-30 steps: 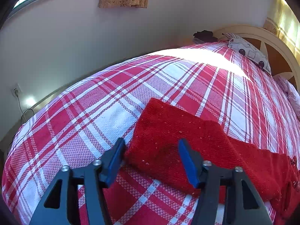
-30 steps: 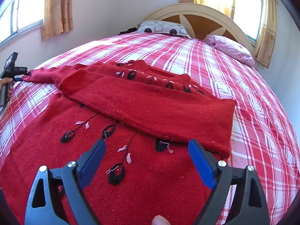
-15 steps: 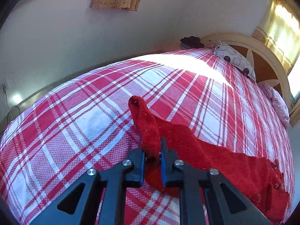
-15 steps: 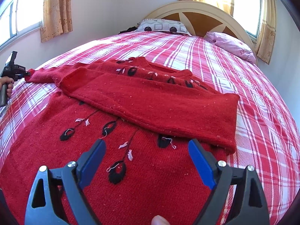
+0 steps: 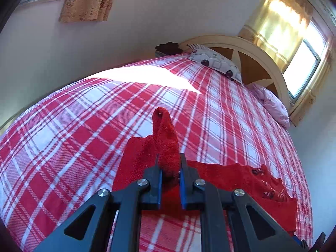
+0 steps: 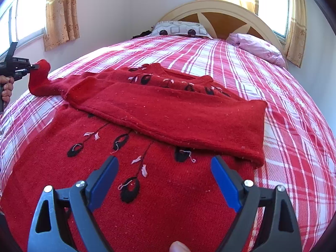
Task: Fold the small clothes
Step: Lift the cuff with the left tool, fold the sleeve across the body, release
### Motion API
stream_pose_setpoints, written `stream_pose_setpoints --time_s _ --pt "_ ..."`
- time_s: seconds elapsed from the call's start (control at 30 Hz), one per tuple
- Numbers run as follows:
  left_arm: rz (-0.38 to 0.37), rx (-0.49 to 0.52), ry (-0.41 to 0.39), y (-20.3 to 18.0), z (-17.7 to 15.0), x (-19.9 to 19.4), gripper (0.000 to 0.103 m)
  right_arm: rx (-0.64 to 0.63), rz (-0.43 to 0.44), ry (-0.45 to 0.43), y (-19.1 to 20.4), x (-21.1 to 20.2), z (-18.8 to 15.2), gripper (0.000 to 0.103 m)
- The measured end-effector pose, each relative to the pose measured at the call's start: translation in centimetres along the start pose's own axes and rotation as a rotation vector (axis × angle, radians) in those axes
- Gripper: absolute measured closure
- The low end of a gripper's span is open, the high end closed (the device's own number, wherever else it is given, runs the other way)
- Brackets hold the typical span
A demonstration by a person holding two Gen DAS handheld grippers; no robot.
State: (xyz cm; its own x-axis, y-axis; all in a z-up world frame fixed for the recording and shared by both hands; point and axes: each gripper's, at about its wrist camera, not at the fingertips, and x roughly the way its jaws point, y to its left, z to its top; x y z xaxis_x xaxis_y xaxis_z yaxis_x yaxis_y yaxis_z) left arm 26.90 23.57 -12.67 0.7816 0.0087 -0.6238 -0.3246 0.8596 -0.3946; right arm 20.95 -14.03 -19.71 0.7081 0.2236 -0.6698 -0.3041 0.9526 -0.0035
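A red knitted sweater (image 6: 147, 189) with black and white flower embroidery lies spread on the plaid bed. One sleeve (image 6: 178, 117) is folded across its chest. The other sleeve's cuff (image 5: 166, 138) is pinched upright between the pads of my left gripper (image 5: 169, 166), which is shut on it and lifted above the bed. From the right wrist view that left gripper (image 6: 31, 66) sits at the far left with the cuff (image 6: 41, 73) raised. My right gripper (image 6: 163, 168) hovers open over the sweater's lower body, with nothing between its fingers.
The red and white plaid bedspread (image 6: 283, 105) covers the whole bed. A patterned pillow (image 6: 180, 28) and a pink pillow (image 6: 258, 48) lie by the curved headboard (image 6: 222, 14). Walls and curtained windows surround the bed. A hand (image 6: 6, 86) holds the left gripper's handle.
My left gripper closed on the sleeve cuff and lifted it off the bed, swinging toward the headboard. The right gripper stayed still and open.
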Motion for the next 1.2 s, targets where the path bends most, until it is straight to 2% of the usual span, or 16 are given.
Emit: stream_pose_setpoints --time_s 0.37,0.83,1.07,1.2 --pt "-0.169 0.024 0.037 -7.4 -1.6 0.6 0.091 0.024 0.012 -0.018 -0.4 -0.5 -0.2 0.012" --pt "-0.420 0.077 0.144 -20.1 -6.8 1.8 0.091 0.084 0.036 -0.022 -1.6 -0.2 -0.4 0.012" --pt "-0.463 0.132 0.201 -24.5 -9.7 3.2 0.090 0.170 0.067 -0.041 -3.1 -0.6 -0.7 0.012" --pt "-0.450 0.221 0.203 -26.8 -12.1 3.8 0.090 0.237 0.091 -0.053 -4.3 -0.6 -0.8 0.012"
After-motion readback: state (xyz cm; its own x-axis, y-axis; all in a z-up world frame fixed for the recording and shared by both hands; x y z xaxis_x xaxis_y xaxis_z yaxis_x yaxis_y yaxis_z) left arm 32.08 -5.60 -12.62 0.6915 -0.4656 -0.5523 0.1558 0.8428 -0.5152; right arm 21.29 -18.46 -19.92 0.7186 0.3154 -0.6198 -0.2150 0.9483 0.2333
